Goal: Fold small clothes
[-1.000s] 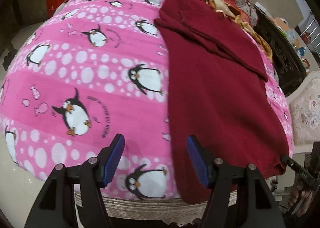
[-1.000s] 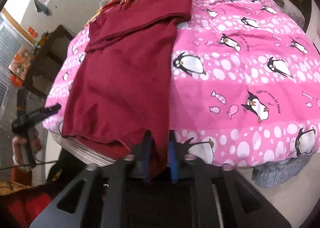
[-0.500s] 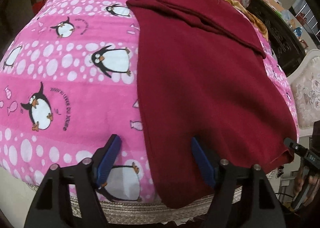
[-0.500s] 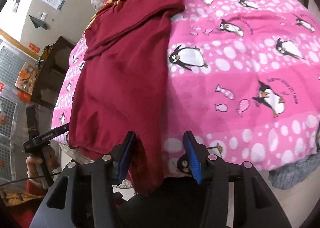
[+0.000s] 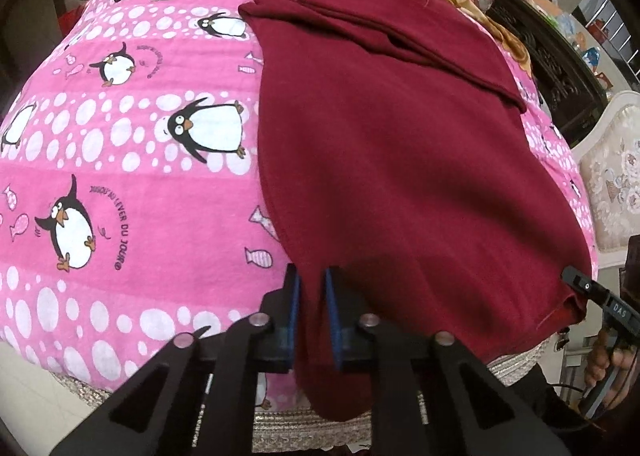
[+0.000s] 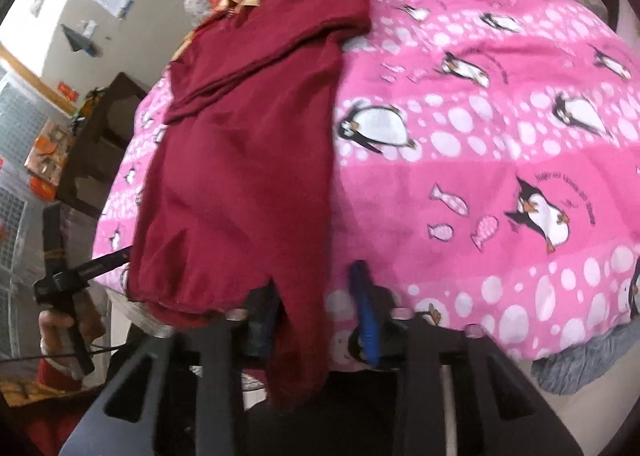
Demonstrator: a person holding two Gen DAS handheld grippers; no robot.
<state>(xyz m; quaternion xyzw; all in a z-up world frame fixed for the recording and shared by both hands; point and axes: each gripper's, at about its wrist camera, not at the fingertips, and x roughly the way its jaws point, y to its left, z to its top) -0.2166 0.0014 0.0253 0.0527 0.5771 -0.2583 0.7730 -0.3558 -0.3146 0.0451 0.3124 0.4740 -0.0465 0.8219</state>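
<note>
As the left gripper (image 5: 310,276) bites down at 6 o'clock, its fingers have just been closing and now sit clamped on the near hem of the maroon garment (image 5: 400,176). That garment lies flat on the pink penguin blanket (image 5: 140,176), running from 12 o'clock down to 6 o'clock, a folded-over part at the far end and its hem hanging over the near edge. Over in the right wrist view, the right gripper (image 6: 316,284) has just been closing too, with the hem's other corner hanging between its fingers. The blue finger (image 6: 362,296) towards 3 o'clock stands clear of the cloth, so these fingers are apart, though the view is blurred
</note>
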